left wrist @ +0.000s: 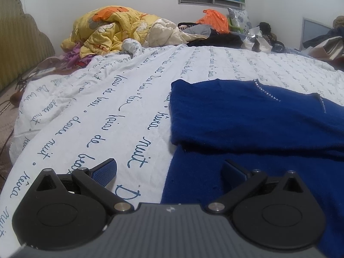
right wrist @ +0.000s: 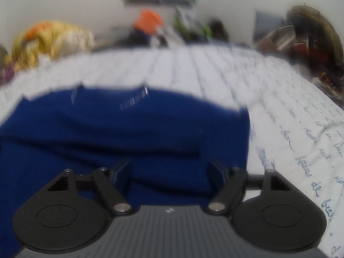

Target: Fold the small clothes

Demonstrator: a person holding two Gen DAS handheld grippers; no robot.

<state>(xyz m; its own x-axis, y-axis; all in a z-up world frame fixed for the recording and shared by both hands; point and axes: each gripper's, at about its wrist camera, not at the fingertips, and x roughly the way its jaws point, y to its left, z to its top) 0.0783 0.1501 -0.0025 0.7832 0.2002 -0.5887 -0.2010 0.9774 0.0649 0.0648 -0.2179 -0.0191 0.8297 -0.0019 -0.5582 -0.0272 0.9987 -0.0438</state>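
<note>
A dark blue knit garment (left wrist: pixel 258 124) with small rhinestones lies partly folded on the white bedspread (left wrist: pixel 107 107) printed with script. My left gripper (left wrist: pixel 169 172) is open at the garment's near left edge, one finger over the bedspread, the other over blue cloth. In the blurred right wrist view the same garment (right wrist: pixel 120 133) fills the left and middle. My right gripper (right wrist: pixel 169 172) is open low over the garment near its right edge, and holds nothing.
A yellow and orange quilt pile (left wrist: pixel 111 30) lies at the far left of the bed. Dark clothes, an orange bag (left wrist: pixel 215 20) and clutter line the far side. A padded headboard (left wrist: pixel 19 43) stands at the left. More clutter (right wrist: pixel 311 43) sits at the far right.
</note>
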